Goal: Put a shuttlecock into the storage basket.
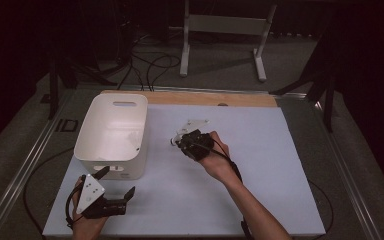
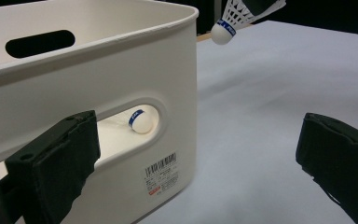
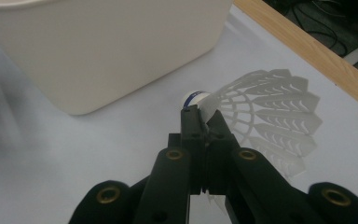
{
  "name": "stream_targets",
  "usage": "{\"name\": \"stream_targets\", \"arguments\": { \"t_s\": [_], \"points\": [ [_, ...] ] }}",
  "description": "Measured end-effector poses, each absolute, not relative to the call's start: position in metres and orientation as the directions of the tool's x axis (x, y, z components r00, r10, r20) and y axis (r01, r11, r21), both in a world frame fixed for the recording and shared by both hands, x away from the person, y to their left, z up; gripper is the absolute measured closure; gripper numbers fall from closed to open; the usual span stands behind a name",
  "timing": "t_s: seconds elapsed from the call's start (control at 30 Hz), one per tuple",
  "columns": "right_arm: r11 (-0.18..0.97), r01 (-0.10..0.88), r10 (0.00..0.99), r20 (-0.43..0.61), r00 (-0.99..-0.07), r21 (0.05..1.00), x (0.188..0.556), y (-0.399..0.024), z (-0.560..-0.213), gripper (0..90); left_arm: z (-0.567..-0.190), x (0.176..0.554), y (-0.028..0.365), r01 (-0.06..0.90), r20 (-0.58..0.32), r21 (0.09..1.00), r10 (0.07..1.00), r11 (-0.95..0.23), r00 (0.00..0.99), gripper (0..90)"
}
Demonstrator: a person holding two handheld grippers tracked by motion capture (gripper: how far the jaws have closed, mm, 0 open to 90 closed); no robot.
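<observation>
Right of the bin (image 1: 112, 132), the right gripper (image 3: 204, 119) is clamped on a shuttlecock (image 3: 265, 116). Near the bin's front, the left gripper (image 1: 116, 181) stands apart, holding nothing

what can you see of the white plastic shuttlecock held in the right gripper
The white plastic shuttlecock has a lattice skirt fanning open and a rounded white cork tip with a blue band. The right gripper is shut on its skirt near the tip. It is held above the pale table, tip pointing toward the white plastic bin, clear of it.

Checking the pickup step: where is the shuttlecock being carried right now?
High view: the shuttlecock is clamped in the right claw, right of the white bin.
</observation>
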State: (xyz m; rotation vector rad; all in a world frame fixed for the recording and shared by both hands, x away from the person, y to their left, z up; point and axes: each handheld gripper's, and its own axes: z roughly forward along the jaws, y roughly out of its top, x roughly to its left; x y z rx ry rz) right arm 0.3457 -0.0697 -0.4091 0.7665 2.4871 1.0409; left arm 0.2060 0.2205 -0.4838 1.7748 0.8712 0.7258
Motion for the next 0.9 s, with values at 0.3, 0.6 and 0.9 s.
{"name": "stream_targets", "arguments": {
  "t_s": [0.3,0.6,0.9],
  "points": [
    [0.59,0.335,0.59,-0.109,-0.8,0.735,0.346,-0.069,-0.402,89.0,-0.484,0.206,0.221,0.23,0.083,0.94,0.822,-0.253,0.563,0.4],
    [0.585,0.331,0.592,-0.11,-0.799,0.74,0.346,-0.069,-0.397,89.0,-0.484,0.206,0.22,0.23,0.082,0.94,0.823,-0.251,0.562,0.3],
    [0.587,0.316,0.586,-0.122,-0.801,0.745,0.348,-0.068,-0.39,89.1,-0.484,0.206,0.221,0.229,0.081,0.941,0.823,-0.249,0.562,0.3]
  ]
}}
